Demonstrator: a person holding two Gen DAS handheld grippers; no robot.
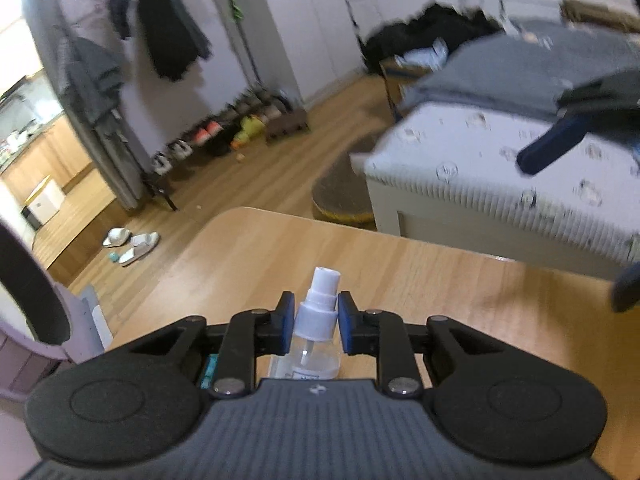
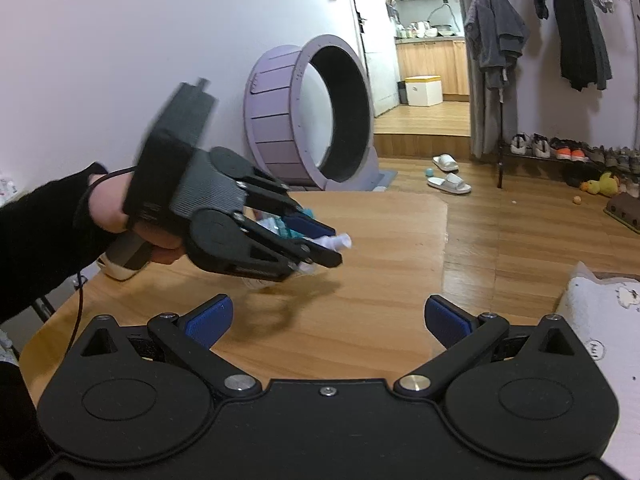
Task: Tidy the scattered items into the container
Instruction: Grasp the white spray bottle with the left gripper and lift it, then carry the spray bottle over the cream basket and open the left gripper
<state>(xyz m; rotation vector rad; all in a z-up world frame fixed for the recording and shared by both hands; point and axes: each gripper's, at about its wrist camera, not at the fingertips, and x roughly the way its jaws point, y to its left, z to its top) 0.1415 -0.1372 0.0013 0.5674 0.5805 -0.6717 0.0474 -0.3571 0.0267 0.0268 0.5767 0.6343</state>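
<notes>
A small clear spray bottle (image 1: 318, 320) with a white nozzle sits between my left gripper's (image 1: 314, 304) blue pads, which press on its neck. In the right wrist view the left gripper (image 2: 324, 246) hangs above the wooden table (image 2: 360, 300), and the bottle's white nozzle (image 2: 340, 242) pokes out past its tips. A hand in a black sleeve (image 2: 44, 240) holds it. A teal and white item (image 2: 294, 226) shows behind its fingers, mostly hidden. My right gripper (image 2: 326, 312) stands open over the table with nothing between its pads. One of its blue fingers (image 1: 548, 148) shows at the right of the left wrist view.
A purple wheel (image 2: 312, 120) stands on the floor past the table's far left corner. A white torn-edged thing (image 2: 596, 320) lies at the right, beside the table. A bed (image 1: 480, 152) stands beyond the table's far edge. Slippers (image 2: 448, 184) and a shoe rack (image 2: 560, 156) are on the floor.
</notes>
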